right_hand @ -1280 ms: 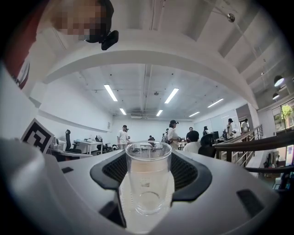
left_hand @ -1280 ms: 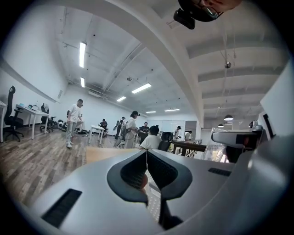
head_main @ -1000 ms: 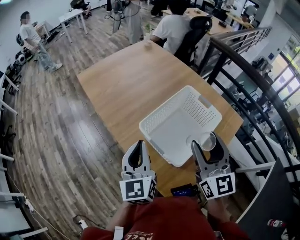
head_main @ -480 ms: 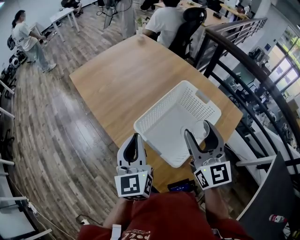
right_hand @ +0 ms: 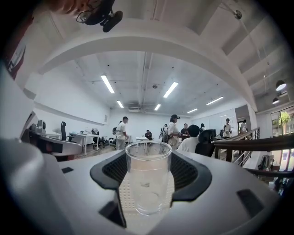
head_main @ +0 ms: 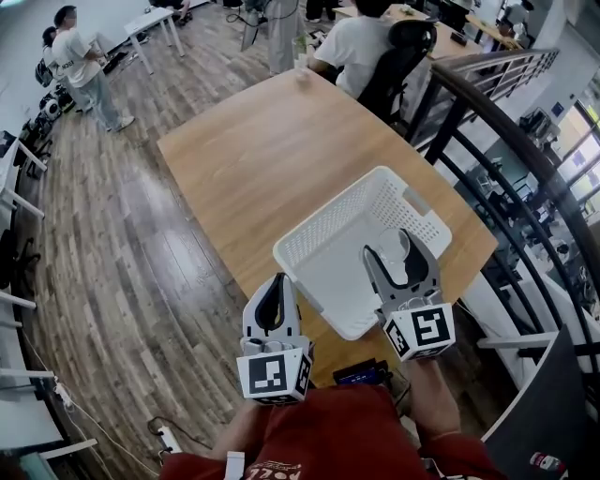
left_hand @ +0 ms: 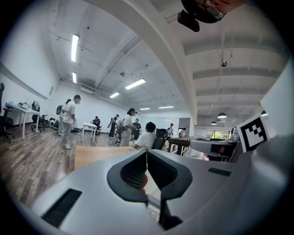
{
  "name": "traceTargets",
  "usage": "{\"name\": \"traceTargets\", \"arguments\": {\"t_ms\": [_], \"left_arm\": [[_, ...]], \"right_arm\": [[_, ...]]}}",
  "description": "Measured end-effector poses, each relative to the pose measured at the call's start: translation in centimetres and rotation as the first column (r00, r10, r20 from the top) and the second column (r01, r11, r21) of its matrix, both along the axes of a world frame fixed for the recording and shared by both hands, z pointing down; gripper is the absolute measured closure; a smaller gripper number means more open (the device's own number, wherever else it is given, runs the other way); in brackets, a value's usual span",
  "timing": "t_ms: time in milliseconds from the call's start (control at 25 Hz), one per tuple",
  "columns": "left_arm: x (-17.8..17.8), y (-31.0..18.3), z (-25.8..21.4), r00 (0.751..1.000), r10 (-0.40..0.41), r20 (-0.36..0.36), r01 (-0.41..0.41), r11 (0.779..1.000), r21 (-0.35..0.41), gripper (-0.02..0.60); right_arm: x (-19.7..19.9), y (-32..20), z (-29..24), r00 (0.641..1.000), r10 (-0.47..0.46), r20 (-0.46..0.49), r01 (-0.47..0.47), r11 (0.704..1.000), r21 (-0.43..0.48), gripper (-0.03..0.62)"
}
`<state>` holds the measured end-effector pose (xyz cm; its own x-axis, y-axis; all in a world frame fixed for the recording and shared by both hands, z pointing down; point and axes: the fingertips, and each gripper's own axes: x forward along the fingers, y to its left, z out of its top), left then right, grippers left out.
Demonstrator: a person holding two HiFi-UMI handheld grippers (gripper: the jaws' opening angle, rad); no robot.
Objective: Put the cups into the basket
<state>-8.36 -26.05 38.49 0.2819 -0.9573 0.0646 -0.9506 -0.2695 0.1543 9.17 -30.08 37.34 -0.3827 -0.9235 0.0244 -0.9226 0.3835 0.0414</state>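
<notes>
At the left, the left gripper (head_main: 277, 287) hangs beside the near edge of the wooden table (head_main: 239, 155), with its jaws closed together and nothing between them. The white basket (head_main: 323, 228) stands on the table's near right part. Over the basket's inside, the right gripper (head_main: 399, 253) grips a clear cup (right_hand: 148, 176) upright between its jaws; whether the cup touches the basket floor is not visible.

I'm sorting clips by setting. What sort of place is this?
Likely an open-plan office or lab: a long wooden table, a person seated in a black office chair, a white desk farther off, and strip lights on the ceiling.
</notes>
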Motion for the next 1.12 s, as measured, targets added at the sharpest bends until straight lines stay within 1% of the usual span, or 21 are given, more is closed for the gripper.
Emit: {"name": "traceTargets", "arguments": {"t_ms": [240, 520, 760, 1000, 1120], "left_arm": [[-0.5, 0.4, 0.0, 1.000, -0.023, -0.003, 0.023, 1.000, 0.005, 0.572], [-1.6, 0.5, 0.2, 0.999, -0.045, -0.008, 0.045, 0.999, 0.001, 0.574], [-2.2, 0.7, 0.2, 0.998, -0.057, -0.011, 0.057, 0.998, 0.002, 0.574], [-2.3, 0.7, 0.2, 0.998, -0.059, -0.014, 0.059, 0.998, 0.005, 0.573], [-2.1, 0.8, 0.2, 0.998, -0.056, -0.015, 0.056, 0.998, 0.004, 0.572]], "right_arm": [[-1.0, -1.9, 1.4, 0.999, -0.040, 0.000, 0.040, 0.998, -0.038, 0.312], [-2.5, -4.2, 3.3, 0.997, -0.074, 0.024, 0.076, 0.991, -0.112, 0.312], [-3.0, -5.8, 4.5, 0.996, -0.076, 0.036, 0.081, 0.981, -0.176, 0.312], [-3.6, -7.5, 4.9, 0.996, -0.080, 0.038, 0.085, 0.978, -0.189, 0.312], [-3.9, -8.1, 6.1, 0.996, -0.073, 0.044, 0.080, 0.973, -0.219, 0.312]]}}
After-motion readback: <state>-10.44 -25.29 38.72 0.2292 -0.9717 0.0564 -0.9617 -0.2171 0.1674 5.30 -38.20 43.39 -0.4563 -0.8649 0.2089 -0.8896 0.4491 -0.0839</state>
